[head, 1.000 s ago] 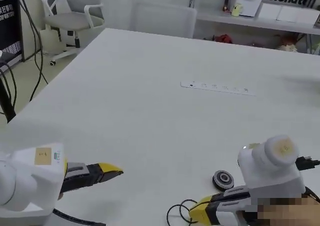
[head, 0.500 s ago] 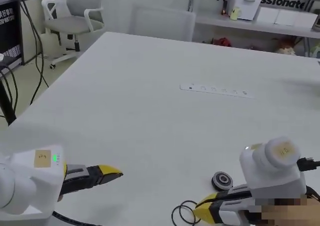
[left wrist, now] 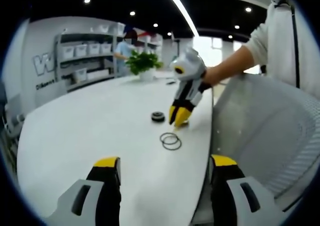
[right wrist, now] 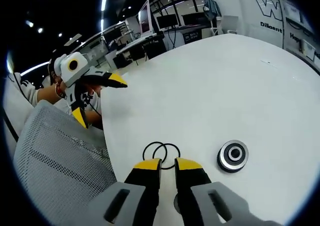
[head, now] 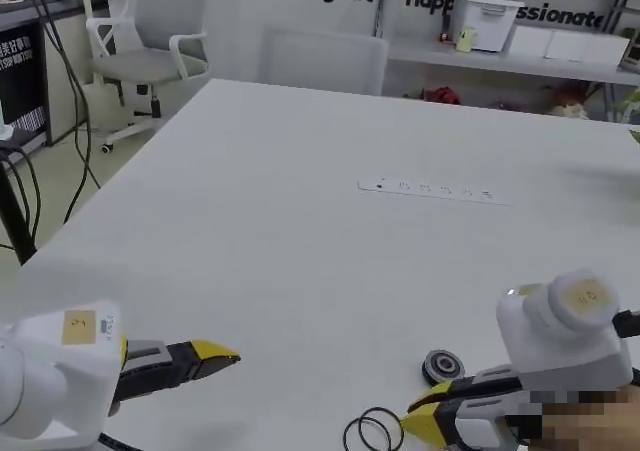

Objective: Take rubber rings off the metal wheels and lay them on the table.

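Two thin black rubber rings lie overlapping on the white table near its front edge. They also lie just ahead of the jaws in the right gripper view. A metal wheel lies flat beside them, to the right. My right gripper is shut and empty, its tips a little short of the rings. My left gripper hovers open at the lower left, well away from the rings and the wheel, its jaws wide apart.
A white power strip lies on the middle of the table. A grey mesh chair back stands against the near table edge. An office chair and shelves with boxes stand beyond the far side.
My right gripper has drawn back to the right, away from the rings, which stay on the table. The left gripper has hardly moved. The head camera has tilted.
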